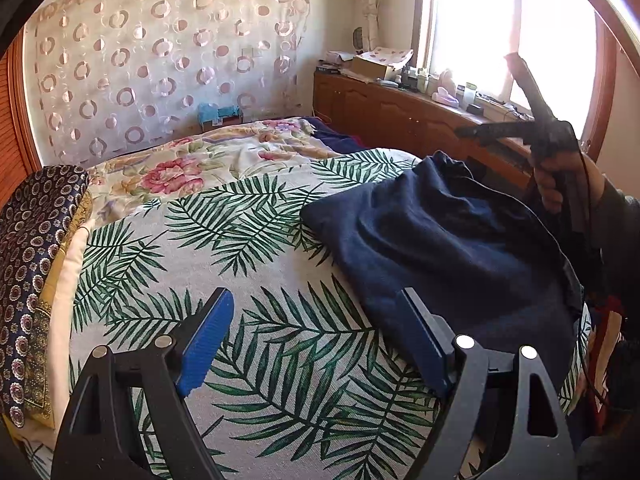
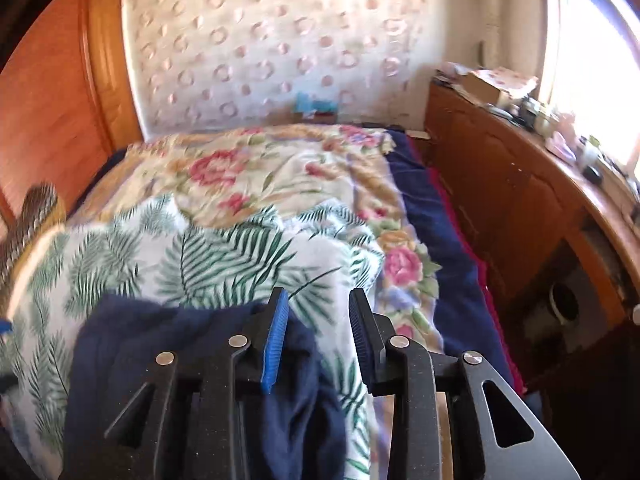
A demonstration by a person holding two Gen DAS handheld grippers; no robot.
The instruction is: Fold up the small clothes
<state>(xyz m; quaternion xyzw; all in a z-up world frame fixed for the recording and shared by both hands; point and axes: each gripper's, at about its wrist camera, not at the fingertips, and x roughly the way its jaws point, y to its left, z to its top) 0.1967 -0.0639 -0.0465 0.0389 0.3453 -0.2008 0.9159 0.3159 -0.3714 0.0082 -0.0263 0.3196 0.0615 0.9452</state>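
Observation:
A dark navy garment (image 1: 444, 248) lies bunched on the palm-leaf cloth (image 1: 248, 248) that covers the bed. My left gripper (image 1: 316, 312) is wide open and empty, low over the cloth just left of the garment's near edge. The right gripper (image 1: 524, 120) shows in the left wrist view, held in a hand above the garment's far right side. In the right wrist view the right gripper (image 2: 319, 308) is partly open with nothing between its pads, above the garment (image 2: 192, 360), which lies below and to its left.
A floral quilt (image 1: 224, 160) covers the far part of the bed. A patterned dark pillow (image 1: 28, 264) lies at the left edge. A wooden cabinet (image 2: 520, 216) with clutter on top runs along the right under the window. A curtained wall is behind.

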